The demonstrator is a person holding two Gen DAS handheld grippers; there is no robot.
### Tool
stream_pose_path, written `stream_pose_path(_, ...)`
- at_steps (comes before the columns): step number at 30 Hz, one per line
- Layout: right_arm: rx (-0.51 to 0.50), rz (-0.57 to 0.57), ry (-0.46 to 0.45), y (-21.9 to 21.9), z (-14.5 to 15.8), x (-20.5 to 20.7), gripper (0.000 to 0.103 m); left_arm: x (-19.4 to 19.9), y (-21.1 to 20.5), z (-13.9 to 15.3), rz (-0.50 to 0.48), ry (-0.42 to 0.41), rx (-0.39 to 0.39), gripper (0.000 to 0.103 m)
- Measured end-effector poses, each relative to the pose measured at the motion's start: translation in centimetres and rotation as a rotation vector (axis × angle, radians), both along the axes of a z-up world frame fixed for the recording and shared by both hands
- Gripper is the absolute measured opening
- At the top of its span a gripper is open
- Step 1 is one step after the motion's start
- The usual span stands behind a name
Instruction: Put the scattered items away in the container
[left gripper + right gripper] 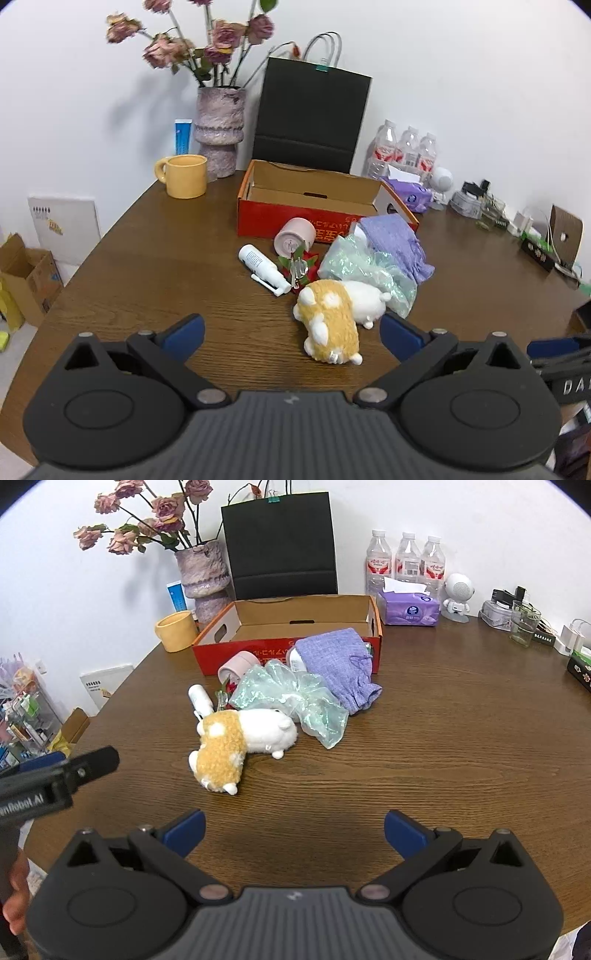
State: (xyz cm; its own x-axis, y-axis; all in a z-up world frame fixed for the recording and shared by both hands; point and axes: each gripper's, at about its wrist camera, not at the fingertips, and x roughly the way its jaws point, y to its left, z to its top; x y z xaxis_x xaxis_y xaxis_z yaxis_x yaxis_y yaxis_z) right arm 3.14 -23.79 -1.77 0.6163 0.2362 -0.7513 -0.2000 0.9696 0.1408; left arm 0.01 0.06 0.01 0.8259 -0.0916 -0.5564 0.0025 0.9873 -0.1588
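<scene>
An open red cardboard box (266, 218) (221, 657) stands mid-table, holding nothing that I can see. In front of it lie a pink cup on its side (294, 236) (236, 665), a white spray bottle (262, 264) (200, 698), a red-and-green trinket (299, 269), a sheer mint-green bag (364, 267) (295, 698), a purple knit cloth (397, 243) (340, 664) and an orange-and-white plush toy (332, 325) (236, 746). My left gripper (291, 334) is open just short of the plush. My right gripper (294, 830) is open over bare table, nearer than the plush.
A yellow mug (184, 175), a vase of dried roses (219, 129), a black paper bag (310, 114), water bottles (406, 561), a purple tissue pack (408, 609) and small gadgets (458, 594) line the back. The left gripper's body (55, 779) shows at the right view's left edge.
</scene>
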Motion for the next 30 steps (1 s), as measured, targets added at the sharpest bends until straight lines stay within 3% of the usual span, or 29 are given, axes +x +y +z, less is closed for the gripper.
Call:
stream_pose_path(3, -0.011, -0.001, -0.010, 0.0, 0.0, 0.0, 0.103, 0.1, 0.7, 0.1, 0.001, 0.002, -0.024, 0.103)
stream_pose_path(8, -0.031, -0.002, -0.025, 0.0, 0.2, 0.0, 0.103, 0.1, -0.1, -0.1, 0.011, -0.005, 0.042, 0.103)
stream_pose_path(30, -0.049, 0.013, -0.052, 0.4, 1.7, 0.3, 0.103, 0.7, -0.6, 2.2, -0.020, -0.043, 0.037, 0.103)
